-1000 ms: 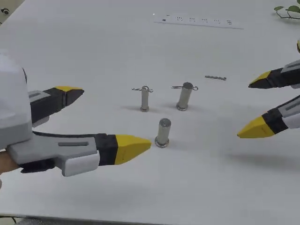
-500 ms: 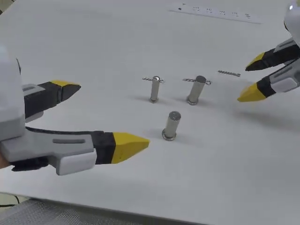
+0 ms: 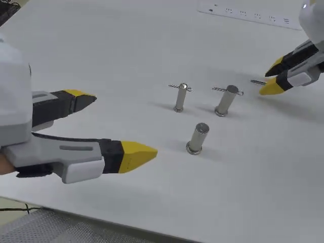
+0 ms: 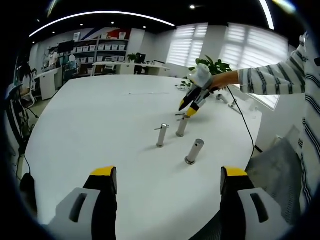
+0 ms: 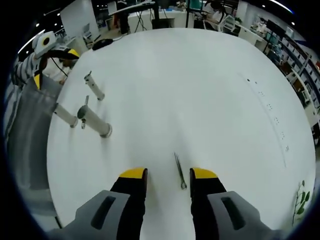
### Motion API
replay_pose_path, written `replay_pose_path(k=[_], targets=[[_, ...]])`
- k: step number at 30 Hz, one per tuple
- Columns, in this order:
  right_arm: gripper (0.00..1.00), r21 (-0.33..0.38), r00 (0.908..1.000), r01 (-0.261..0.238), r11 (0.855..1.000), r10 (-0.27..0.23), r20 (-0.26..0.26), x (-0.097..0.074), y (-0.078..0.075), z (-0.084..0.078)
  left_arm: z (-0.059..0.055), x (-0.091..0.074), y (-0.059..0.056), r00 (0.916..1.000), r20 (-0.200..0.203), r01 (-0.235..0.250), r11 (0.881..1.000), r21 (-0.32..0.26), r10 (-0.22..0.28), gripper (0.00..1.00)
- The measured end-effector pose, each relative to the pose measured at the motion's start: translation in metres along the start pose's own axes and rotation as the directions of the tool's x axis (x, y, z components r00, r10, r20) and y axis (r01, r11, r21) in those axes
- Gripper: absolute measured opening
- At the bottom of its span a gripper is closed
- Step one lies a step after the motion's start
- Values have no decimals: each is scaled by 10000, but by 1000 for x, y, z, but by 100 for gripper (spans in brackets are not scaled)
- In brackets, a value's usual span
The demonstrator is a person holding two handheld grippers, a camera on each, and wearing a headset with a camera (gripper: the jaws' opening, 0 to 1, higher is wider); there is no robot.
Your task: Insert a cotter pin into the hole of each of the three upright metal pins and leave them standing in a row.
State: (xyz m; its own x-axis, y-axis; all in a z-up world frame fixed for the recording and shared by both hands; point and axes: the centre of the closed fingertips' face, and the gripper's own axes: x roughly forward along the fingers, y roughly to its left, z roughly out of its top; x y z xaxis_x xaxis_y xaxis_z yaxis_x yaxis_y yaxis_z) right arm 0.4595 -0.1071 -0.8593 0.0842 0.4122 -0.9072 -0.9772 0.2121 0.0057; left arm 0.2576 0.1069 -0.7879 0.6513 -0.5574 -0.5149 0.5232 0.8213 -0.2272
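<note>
Three metal pins stand on the white table. The back left pin (image 3: 180, 98) and back right pin (image 3: 226, 100) each carry a cotter pin through the top. The front pin (image 3: 197, 138) has none that I can see. A loose cotter pin (image 3: 257, 82) lies flat on the table at the tips of my right gripper (image 3: 269, 80). In the right gripper view this cotter pin (image 5: 179, 170) lies between the open jaws of the right gripper (image 5: 170, 174), untouched. My left gripper (image 3: 124, 124) hovers wide open and empty, left of the front pin.
A white power strip (image 3: 248, 12) lies at the far edge of the table. The table's near edge runs just below the left gripper. In the left gripper view, offices and a potted plant (image 4: 210, 65) lie beyond the table.
The right gripper has come down and in toward the loose cotter pin, with its jaws now straddling it. The left gripper has hardly moved. The head camera has shifted.
</note>
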Motion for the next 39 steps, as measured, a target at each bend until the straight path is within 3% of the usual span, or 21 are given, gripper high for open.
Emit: replay_pose_path(k=[6,13,20,23,24,25,28,36,39], targets=[[33,-310,9978,-41,9995,21,-656,4,2,-10,-2,-1,-2,10000,54,75,9997,-231,-74,85],[27,-601,9969,-180,9980,133,-773,3,9,-5,-6,0,-2,9999,-94,109,9997,-214,-111,83],[20,-623,9910,-128,9980,43,-1339,1,15,-7,-4,0,-4,9997,-60,228,9990,-383,-231,83],[10,-1146,9813,-10,9934,-211,-1915,-2,17,-12,-3,0,-1,9999,-29,99,9992,-382,-100,83],[8,-1851,9776,-32,9827,-359,-2074,-1,18,-11,-3,0,0,10000,-21,55,9993,-381,-56,83],[7,-2118,9751,-56,9773,-416,-2177,-1,20,-11,-3,0,1,10000,-23,28,9993,-374,-29,83],[5,-2408,9684,-19,9706,-582,-2423,2,14,-11,-5,-1,1,10000,-74,-17,9994,-341,14,83],[3,-2184,9678,281,9754,-812,-2381,2,8,-12,-8,-7,0,9998,-124,-131,9992,-371,127,82],[3,-2236,9688,350,9741,-881,-2319,2,6,-13,-6,-11,1,9993,111,-351,9993,-151,353,82]])
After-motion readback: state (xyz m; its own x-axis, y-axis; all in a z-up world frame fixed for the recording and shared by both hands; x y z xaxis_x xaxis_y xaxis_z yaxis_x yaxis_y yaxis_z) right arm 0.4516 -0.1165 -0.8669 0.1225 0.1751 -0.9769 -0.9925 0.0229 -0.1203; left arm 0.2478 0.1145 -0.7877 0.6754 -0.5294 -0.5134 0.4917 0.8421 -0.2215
